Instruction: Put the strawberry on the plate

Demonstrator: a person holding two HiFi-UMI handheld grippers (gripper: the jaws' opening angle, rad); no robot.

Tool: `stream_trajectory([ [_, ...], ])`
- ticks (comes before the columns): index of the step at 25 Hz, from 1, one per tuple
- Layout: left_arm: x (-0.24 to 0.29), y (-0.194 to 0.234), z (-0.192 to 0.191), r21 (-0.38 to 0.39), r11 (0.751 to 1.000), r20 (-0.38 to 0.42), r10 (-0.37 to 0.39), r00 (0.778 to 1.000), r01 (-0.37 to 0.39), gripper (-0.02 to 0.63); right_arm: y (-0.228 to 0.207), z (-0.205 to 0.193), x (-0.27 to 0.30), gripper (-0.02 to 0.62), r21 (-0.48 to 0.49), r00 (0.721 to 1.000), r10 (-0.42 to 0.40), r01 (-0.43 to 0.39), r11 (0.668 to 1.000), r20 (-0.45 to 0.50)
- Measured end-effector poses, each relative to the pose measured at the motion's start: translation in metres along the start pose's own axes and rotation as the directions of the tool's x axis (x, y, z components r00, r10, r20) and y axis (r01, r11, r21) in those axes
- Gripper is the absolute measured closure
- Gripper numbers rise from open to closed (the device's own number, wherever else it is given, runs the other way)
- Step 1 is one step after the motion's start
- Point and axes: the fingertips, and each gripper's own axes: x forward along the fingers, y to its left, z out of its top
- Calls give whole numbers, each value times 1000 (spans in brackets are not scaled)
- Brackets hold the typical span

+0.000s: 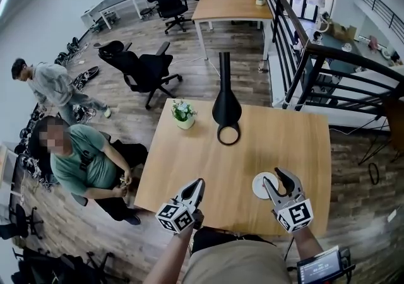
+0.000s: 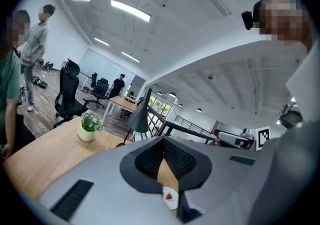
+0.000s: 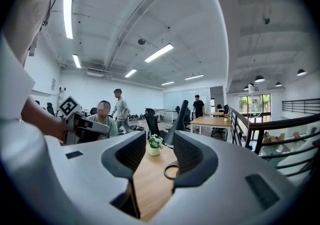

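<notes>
Reading this as done, or 1 move short of it.

Seen through the left gripper view's jaw gap: small red strawberry point(image 2: 169, 196) sitting on the small round white plate point(image 2: 173, 203), on the light wooden table point(image 1: 189, 163). No tool touching it.

Right gripper point(image 1: 272, 175): jaws apart, nothing between the 2 pads. Through the gap in its own view, only bare table, then the tall black cone lamp with ring base point(image 3: 171, 171) and the small green plant in white pot point(image 3: 153, 144), both well ahead. In head view, plate directly under or just beside the tips, partly covered by 1 jaw. Berry not resolvable there. Height above plate: cannot tell.

Left gripper point(image 1: 201, 182): jaws closed tip to tip, empty. Sitting over the near table edge, plate off to its right, near but apart.

Done, judging by berry on plate and empty spread right jaws:
- pick
- carry
- placement
- release

Left:
- lift right gripper clear of the plate
- nothing else outstanding as far as visible

Risk, as a judgement: light plate plus round berry, so easy to nudge or roll on the way out. Straight lift away from the plate preferred, no sideways sweep. Lamp and plant too far ahead of both tools to matter.
</notes>
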Motion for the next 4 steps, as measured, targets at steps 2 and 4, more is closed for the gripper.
stream_trajectory([
  [2,-4,3,2,-1,1000,3,2,1000,-2,603,5,0,2,414,-1,1000,4,-4,1000,-1],
  [4,-9,7,3,-5,1000,6,5,1000,-5,603,11,-1,5,414,-3,1000,9,-9,1000,-3],
])
